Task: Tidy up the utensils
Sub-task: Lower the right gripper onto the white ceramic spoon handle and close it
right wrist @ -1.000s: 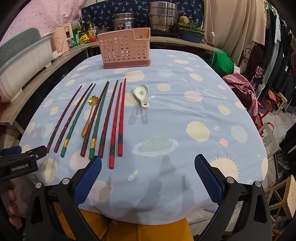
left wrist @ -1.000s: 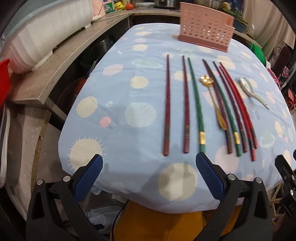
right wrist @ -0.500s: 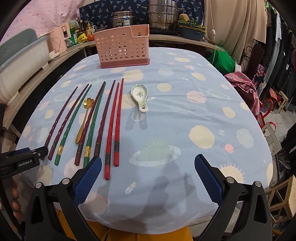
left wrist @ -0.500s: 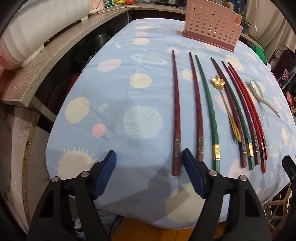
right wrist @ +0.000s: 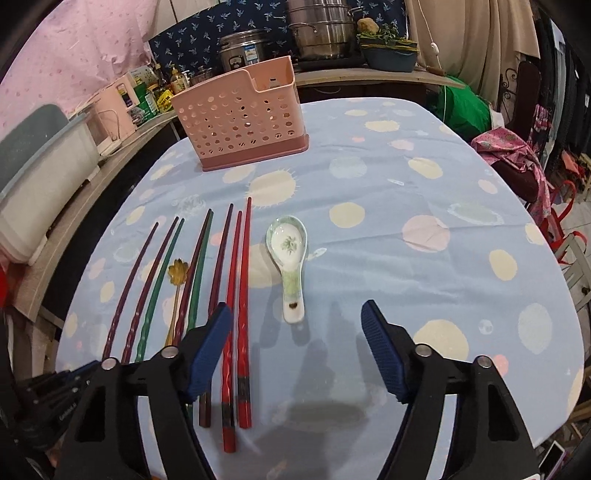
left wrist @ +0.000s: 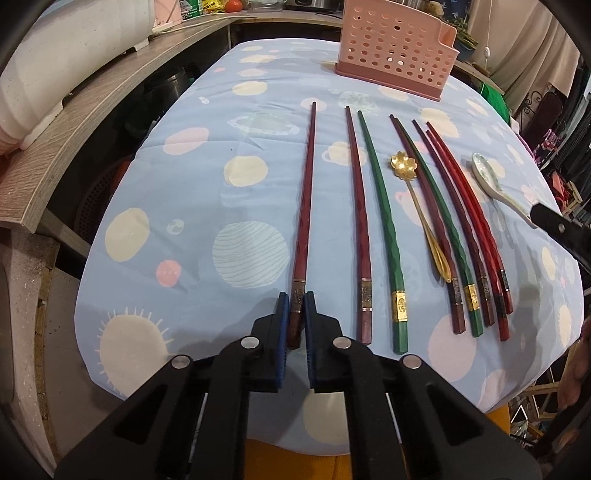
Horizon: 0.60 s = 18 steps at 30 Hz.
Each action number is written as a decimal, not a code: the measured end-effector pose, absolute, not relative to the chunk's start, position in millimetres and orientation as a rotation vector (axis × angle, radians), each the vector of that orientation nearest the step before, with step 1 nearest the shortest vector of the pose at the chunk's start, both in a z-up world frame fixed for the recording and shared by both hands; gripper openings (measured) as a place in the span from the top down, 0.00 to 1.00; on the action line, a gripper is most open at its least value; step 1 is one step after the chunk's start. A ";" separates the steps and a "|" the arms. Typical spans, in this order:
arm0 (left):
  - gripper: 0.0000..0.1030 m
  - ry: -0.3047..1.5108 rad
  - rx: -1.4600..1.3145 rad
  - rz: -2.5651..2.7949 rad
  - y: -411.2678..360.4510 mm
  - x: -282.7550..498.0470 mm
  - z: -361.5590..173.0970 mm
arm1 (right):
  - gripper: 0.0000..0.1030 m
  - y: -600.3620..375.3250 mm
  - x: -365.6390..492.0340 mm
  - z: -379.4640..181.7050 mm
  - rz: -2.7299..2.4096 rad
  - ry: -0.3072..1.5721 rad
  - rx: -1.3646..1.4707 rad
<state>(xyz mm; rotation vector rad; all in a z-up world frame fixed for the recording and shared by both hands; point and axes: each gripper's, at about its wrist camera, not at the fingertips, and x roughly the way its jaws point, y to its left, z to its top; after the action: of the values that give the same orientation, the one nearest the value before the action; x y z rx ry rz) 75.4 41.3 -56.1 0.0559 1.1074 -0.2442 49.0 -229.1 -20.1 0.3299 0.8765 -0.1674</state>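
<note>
Several chopsticks lie side by side on the spotted blue tablecloth (right wrist: 406,277): dark red, green (left wrist: 384,221) and bright red (right wrist: 240,295). A gold flower spoon (left wrist: 403,166) lies among them. My left gripper (left wrist: 296,297) is closing, and its pads press on the near end of the leftmost dark red chopstick (left wrist: 306,184). A white ceramic spoon (right wrist: 288,251) lies to the right of the chopsticks. My right gripper (right wrist: 295,310) is closing, with the spoon's handle end between its fingers and untouched by the pads. The pink perforated utensil basket (right wrist: 240,122) stands at the far side.
A wooden shelf (left wrist: 92,110) with a white container (left wrist: 55,55) runs along the table's left side. Steel pots (right wrist: 317,29) stand behind the basket. A chair draped in pink cloth (right wrist: 517,155) stands at the right. The table's near edge lies just below both grippers.
My left gripper came down and its jaws closed around the end of the leftmost chopstick. My right gripper moved in towards the white spoon and its jaws narrowed.
</note>
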 end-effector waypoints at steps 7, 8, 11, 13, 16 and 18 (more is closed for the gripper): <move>0.92 1.117 0.044 -0.246 42.2 77.1 -55.7 | 0.76 -250.2 70.2 -31.8 -0.104 0.895 0.443; 0.92 1.117 0.045 -0.245 42.2 77.1 -55.7 | 0.77 -251.2 72.2 -33.7 -0.103 0.898 0.444; 0.92 1.116 0.051 -0.243 41.3 77.5 -55.6 | 0.84 -251.5 76.1 -41.6 -0.095 0.917 0.451; 0.92 1.116 0.053 -0.243 40.9 77.1 -55.6 | 0.89 -250.6 76.4 -47.3 -0.090 0.930 0.452; 0.92 1.115 0.054 -0.242 40.6 76.8 -55.7 | 0.91 -248.5 76.0 -54.5 -0.080 0.937 0.454; 0.92 1.116 0.055 -0.242 40.6 76.8 -55.7 | 0.91 -246.5 74.4 -54.8 -0.079 0.933 0.443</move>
<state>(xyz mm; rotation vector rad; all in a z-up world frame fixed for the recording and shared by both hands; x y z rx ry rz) 76.8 40.6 -55.7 0.0549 1.1156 -0.2419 74.4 -246.5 -54.8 0.4431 0.9332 -0.0795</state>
